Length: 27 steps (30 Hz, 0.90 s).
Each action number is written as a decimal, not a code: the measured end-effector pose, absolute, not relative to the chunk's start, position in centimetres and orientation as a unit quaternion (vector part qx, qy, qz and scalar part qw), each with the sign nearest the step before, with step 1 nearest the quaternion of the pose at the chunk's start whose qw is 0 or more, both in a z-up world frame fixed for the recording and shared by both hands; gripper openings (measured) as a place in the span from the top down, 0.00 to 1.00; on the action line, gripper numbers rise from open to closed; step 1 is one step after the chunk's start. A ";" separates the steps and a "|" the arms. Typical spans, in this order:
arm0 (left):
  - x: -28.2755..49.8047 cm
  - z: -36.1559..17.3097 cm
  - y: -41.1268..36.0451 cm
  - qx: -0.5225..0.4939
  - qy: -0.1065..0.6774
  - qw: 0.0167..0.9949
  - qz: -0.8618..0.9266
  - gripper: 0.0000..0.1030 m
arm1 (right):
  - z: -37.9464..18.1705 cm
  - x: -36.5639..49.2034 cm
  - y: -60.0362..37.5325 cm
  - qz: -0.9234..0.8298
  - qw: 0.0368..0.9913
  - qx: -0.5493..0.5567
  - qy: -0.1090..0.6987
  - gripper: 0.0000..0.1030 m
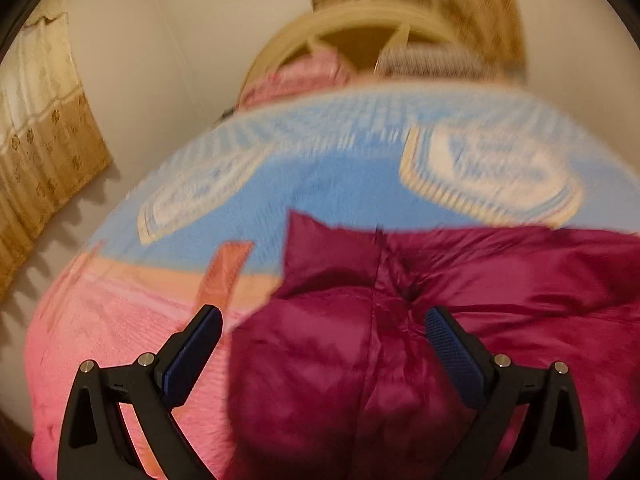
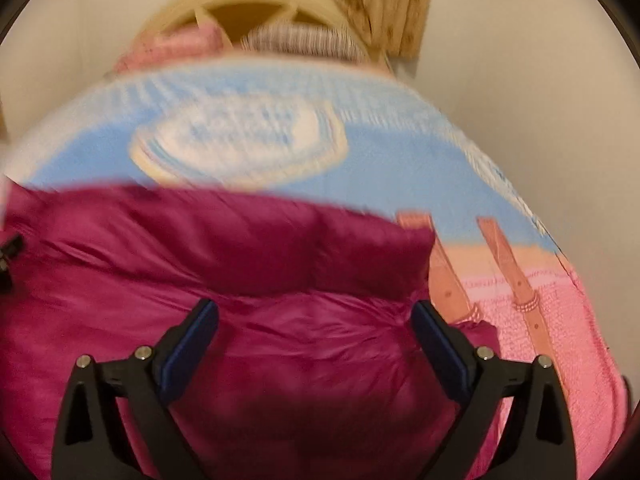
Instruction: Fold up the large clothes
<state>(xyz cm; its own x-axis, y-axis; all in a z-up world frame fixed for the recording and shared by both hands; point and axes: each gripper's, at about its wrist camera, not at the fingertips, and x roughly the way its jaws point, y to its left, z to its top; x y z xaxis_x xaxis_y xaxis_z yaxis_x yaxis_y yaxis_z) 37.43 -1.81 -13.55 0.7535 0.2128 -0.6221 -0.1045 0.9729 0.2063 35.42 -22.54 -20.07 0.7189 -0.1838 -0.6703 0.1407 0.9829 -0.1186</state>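
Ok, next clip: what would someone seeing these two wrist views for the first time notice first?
First, the shiny magenta puffy jacket bunched in the foreground on a bed, filling the lower half of both views. It lies on a blue and pink blanket with white oval patterns. Both the left gripper and the right gripper are open just above the jacket, gripping nothing.

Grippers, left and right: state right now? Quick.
Left gripper: open, holding nothing, over the shiny magenta padded garment.
Right gripper: open, holding nothing, over the same garment.
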 end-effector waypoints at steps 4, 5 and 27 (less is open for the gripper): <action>36.1 -13.9 -1.2 0.092 0.342 0.931 0.092 0.01 | -18.8 33.8 -18.3 -0.039 0.937 -0.049 0.344 0.00; 36.5 -14.9 -1.3 0.098 0.357 0.924 0.092 0.01 | -19.5 34.0 -17.0 -0.027 0.934 -0.057 0.351 0.00; 27.7 -16.2 4.8 0.046 0.376 0.917 0.127 0.01 | -22.6 30.1 -16.7 -0.043 0.930 -0.066 0.359 0.00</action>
<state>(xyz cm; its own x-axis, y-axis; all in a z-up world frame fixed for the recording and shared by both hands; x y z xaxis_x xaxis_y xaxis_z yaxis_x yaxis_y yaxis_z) 27.74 4.75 -16.16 0.6852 0.2681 -0.6772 -0.1986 0.9633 0.1805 30.07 -16.70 -22.65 0.7387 -0.1264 -0.6621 0.0320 0.9877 -0.1529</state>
